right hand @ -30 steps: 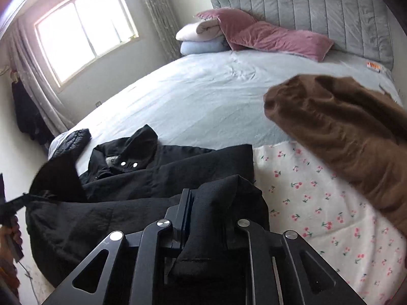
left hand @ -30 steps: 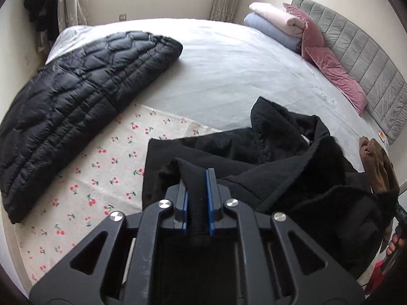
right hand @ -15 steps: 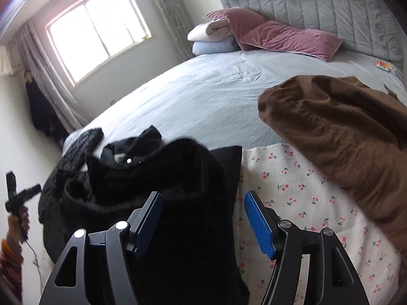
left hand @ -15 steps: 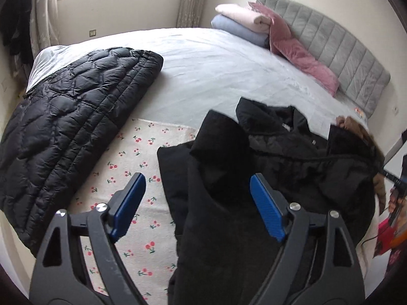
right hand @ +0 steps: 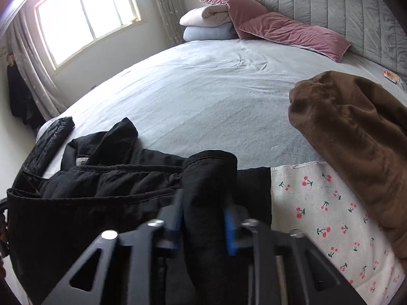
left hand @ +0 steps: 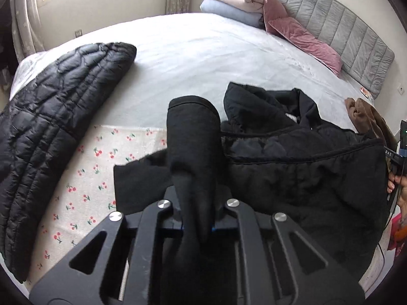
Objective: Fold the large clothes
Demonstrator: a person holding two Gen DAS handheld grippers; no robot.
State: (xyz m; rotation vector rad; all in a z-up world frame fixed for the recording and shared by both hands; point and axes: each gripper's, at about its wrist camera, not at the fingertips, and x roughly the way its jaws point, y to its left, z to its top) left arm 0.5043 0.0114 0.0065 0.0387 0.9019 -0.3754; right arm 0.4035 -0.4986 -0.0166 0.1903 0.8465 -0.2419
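The black padded coat (left hand: 305, 167) lay on the cherry-print cloth (left hand: 84, 183) at the bed's near edge. Both the left gripper (left hand: 197, 225) and right gripper (right hand: 203, 228) had just clamped their jaws on its sleeves; ideally both sleeves would be drawn evenly inward across the body.

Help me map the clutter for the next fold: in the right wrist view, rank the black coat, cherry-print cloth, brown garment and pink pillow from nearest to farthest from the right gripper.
1. black coat, clamped in the right gripper
2. cherry-print cloth, just to its right
3. brown garment, farther right
4. pink pillow, by the headboard
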